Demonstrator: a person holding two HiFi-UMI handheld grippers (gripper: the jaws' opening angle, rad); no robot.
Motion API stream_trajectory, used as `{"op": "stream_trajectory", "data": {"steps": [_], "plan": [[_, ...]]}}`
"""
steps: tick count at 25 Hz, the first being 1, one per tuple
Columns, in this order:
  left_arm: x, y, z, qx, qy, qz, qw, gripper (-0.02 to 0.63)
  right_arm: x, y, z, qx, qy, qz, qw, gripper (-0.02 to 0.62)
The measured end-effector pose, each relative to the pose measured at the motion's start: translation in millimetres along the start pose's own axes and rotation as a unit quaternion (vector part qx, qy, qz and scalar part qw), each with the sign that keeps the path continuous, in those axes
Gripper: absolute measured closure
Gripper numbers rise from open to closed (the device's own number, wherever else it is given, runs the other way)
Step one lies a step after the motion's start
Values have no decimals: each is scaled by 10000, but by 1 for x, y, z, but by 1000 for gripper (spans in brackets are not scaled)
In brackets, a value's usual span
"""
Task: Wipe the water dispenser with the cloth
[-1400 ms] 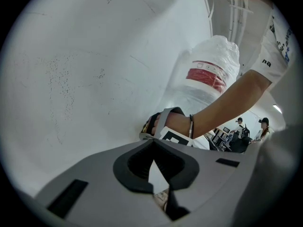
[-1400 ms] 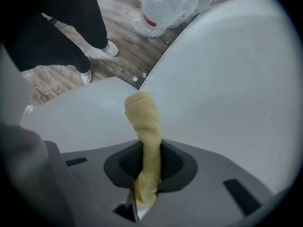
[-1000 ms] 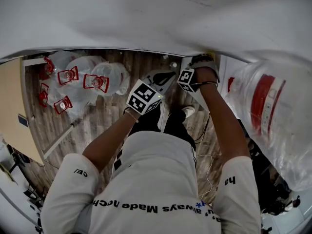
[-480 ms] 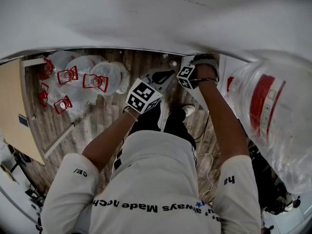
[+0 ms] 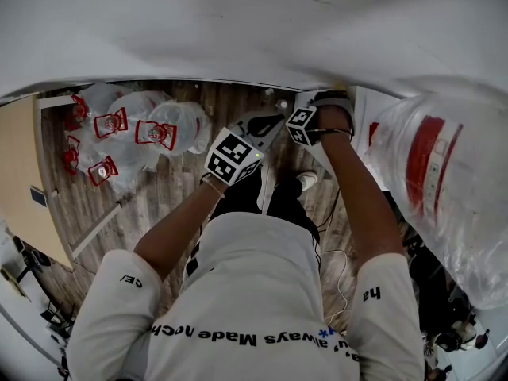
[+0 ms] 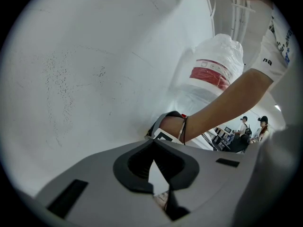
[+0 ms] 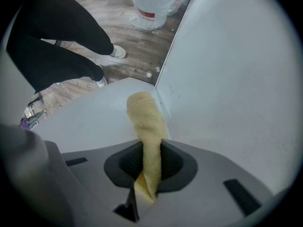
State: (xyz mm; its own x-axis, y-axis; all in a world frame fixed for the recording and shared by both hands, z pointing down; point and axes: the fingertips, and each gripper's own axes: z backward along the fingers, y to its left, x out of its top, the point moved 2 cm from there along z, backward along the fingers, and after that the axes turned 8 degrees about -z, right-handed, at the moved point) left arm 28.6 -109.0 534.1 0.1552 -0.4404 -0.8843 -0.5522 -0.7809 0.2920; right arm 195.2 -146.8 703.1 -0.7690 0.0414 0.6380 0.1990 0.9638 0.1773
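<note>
The water dispenser (image 5: 238,30) is a white cabinet filling the top of the head view, with a clear water bottle (image 5: 432,181) with a red label on it at the right. My right gripper (image 7: 150,148) is shut on a rolled yellow cloth (image 7: 144,119). The cloth's end lies on the dispenser's white surface (image 7: 227,79) near a corner edge. In the head view the right gripper (image 5: 305,121) sits against the cabinet. My left gripper (image 5: 270,124) hangs just left of it, apart from the dispenser (image 6: 85,79), shut with nothing between its jaws (image 6: 152,148).
Several empty water bottles with red caps (image 5: 135,129) lie on the wooden floor at the left. Another bottle (image 7: 151,4) stands on the floor by the dispenser's base. A cable (image 5: 337,268) runs across the floor near the person's feet. People (image 6: 253,126) stand far behind.
The right gripper with the cloth has shifted slightly up along the dispenser. The left gripper has barely moved.
</note>
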Motion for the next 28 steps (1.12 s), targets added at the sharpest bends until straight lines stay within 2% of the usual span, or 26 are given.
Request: {"op": "stream_trajectory", "data": {"steps": [28], "plan": [[0, -20, 19, 11, -83, -68, 9999, 589, 6, 57, 14, 372, 67, -107, 9992, 537]]}}
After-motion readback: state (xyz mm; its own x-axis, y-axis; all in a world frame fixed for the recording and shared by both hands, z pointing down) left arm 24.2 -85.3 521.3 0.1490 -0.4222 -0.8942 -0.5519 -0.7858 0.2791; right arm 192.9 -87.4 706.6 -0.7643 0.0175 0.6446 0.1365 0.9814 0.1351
